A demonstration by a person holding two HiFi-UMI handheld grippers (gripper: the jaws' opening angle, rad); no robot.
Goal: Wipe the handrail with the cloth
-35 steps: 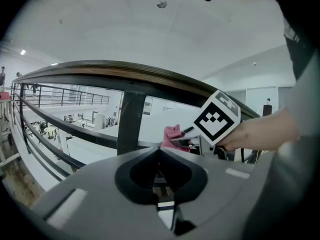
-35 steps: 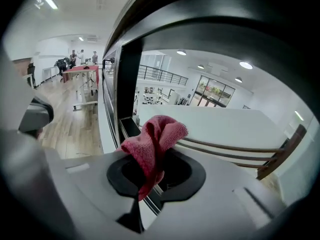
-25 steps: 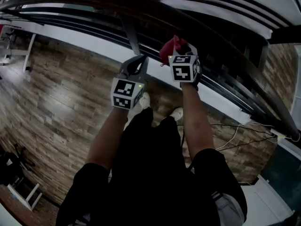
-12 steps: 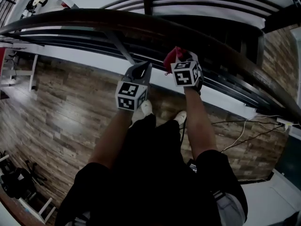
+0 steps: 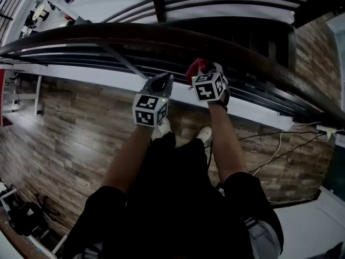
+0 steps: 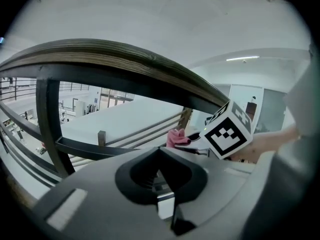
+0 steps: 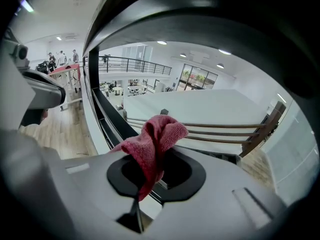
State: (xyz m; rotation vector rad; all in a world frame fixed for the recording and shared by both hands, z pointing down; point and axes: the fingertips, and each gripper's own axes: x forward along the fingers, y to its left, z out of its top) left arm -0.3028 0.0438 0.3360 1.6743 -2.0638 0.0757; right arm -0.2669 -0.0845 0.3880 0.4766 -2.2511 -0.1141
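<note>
Just below the handrail (image 5: pixel 161 34), the right hand-held gripper (image 5: pixel 204 69) pinched the cloth (image 5: pixel 194 66); the left hand-held gripper (image 5: pixel 160 81) was closed, empty. The cloth probably needed pressing flat along it.

Black short-sleeved clothes (image 5: pixel 175 204), white shoes (image 5: pixel 163 127) just beyond them; the grey left gripper (image 5: pixel 164 80) and right gripper (image 5: pixel 204 68) carry black-and-white cubes (image 5: pixel 148 110).

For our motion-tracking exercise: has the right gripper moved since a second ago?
Yes. In the head view the right gripper with the cloth sits farther right of the slanted strut under the handrail.
</note>
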